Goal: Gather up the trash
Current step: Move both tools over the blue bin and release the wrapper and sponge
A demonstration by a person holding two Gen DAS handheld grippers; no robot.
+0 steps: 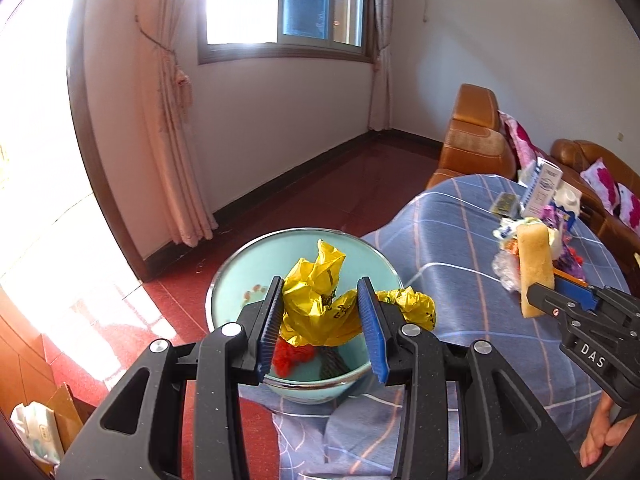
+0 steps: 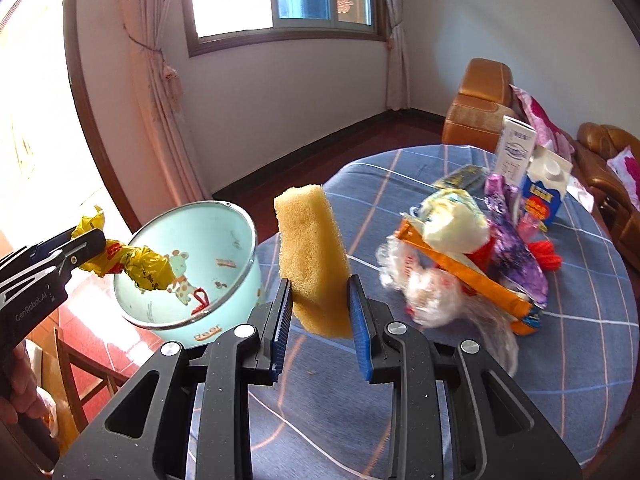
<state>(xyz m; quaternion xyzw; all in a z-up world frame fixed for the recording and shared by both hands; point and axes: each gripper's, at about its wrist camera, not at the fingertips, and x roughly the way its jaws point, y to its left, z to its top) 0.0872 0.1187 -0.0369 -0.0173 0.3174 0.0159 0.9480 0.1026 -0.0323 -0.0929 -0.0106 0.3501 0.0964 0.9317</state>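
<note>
My left gripper [image 1: 322, 292] is shut on a crumpled yellow plastic bag [image 1: 320, 300] and holds it over the pale green bin [image 1: 248, 264] at the table's left edge. The bin holds red scraps [image 1: 290, 358]. In the right wrist view the bag [image 2: 138, 268] hangs over the bin's [image 2: 224, 276] mouth from the left gripper [image 2: 90, 246]. My right gripper [image 2: 318, 296] is shut on a yellow sponge [image 2: 312, 256], held upright above the table. The sponge [image 1: 536, 268] and right gripper [image 1: 538, 298] also show at the right of the left wrist view.
A pile of trash [image 2: 472, 256] lies on the blue checked tablecloth [image 2: 400, 380]: wrappers, clear plastic, a milk carton [image 2: 546, 192], a white box [image 2: 514, 148]. Brown sofas [image 2: 480, 100] stand behind. Red floor [image 1: 360, 176] lies beyond the bin.
</note>
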